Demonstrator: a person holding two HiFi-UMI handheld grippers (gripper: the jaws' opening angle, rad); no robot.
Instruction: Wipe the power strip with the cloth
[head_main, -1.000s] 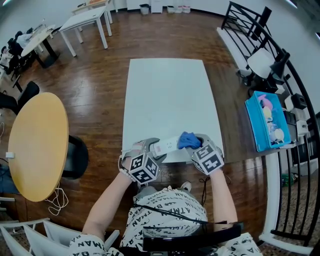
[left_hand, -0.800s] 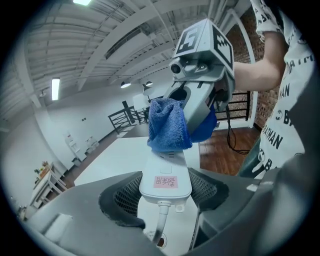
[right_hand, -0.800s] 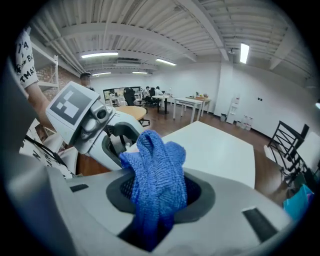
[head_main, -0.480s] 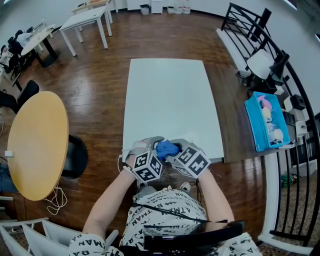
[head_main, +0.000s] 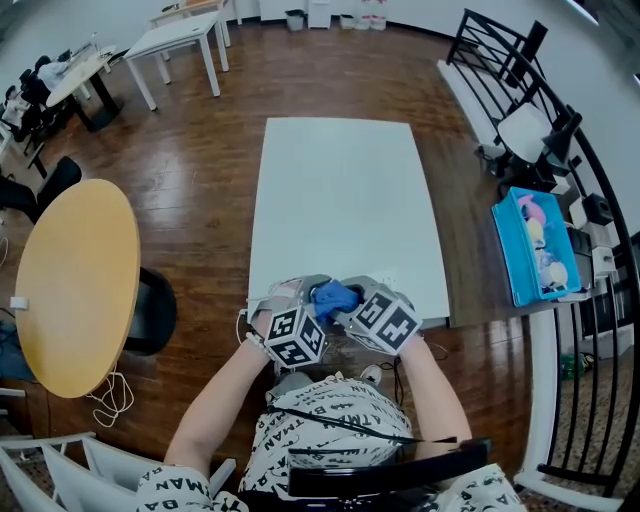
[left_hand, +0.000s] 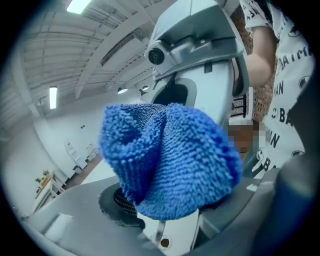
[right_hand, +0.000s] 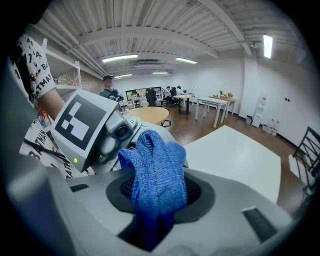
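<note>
2 grippers: left gripper (head_main: 300, 297), right gripper (head_main: 355, 303); 1 cloth (head_main: 333, 296); 1 power strip (left_hand: 167, 231).

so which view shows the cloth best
The left gripper view: the cloth fills its middle, folds and weave sharp. The right gripper view shows it pinched in that gripper's jaws, lower part blurred. The head view shows only a small blue patch between the left gripper and right gripper.

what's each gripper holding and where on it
Right gripper pinches the blue cloth by a bunched fold; left gripper clamps the white power strip by its sides.
</note>
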